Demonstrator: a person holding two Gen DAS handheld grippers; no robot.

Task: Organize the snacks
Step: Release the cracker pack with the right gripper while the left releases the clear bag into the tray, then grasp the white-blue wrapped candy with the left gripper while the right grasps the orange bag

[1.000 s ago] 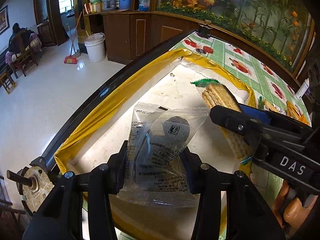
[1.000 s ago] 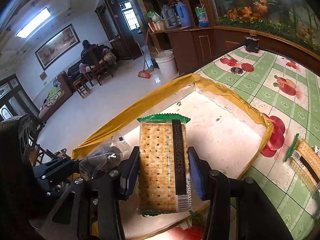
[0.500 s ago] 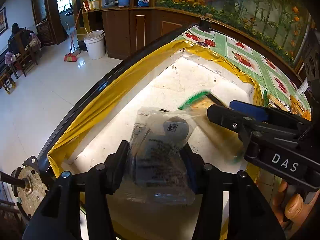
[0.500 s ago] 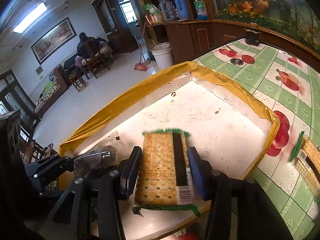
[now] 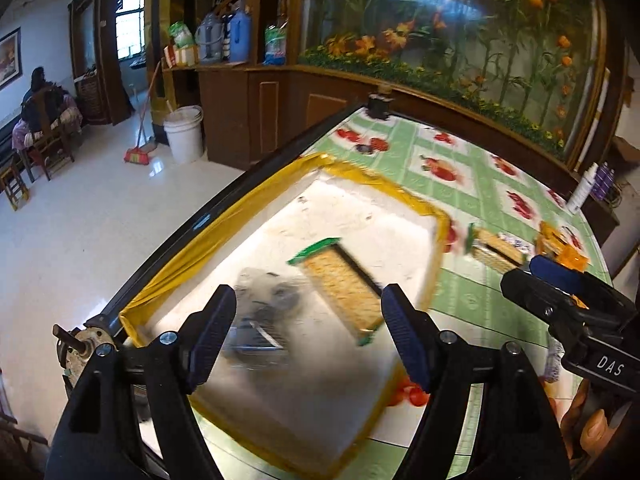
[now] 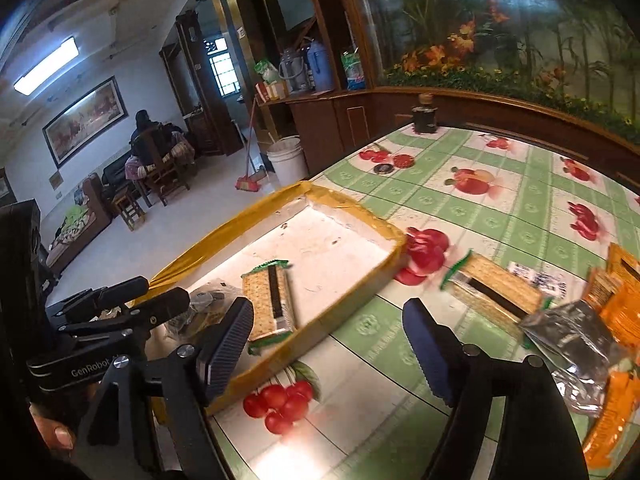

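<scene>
- Fetching the next snack: both tools empty, so time to turn toward the pile on the bench (image 6: 500,216).
- Left gripper (image 5: 308,336): fingers spread wide, nothing between them, hovering over the tray (image 5: 224,236).
- Right gripper (image 6: 328,344): fingers spread too, empty, above the bench just beside the tray's near wall.
- Already inside the tray: cracker pack (image 5: 340,280) and a clear packet (image 5: 264,320), side by side; blurred in the left view.
- Waiting outside, well apart from the tray: a second cracker pack (image 6: 492,288), a silver pouch (image 6: 576,336), orange packets (image 6: 616,320).
- Best to take the second cracker pack first, being nearest and flat.
- Approach along its long sides, fingers straddling the narrow width.
- Close gently; crackers probably snap under a hard squeeze.
- Lay it beside the first pack, same heading.
</scene>
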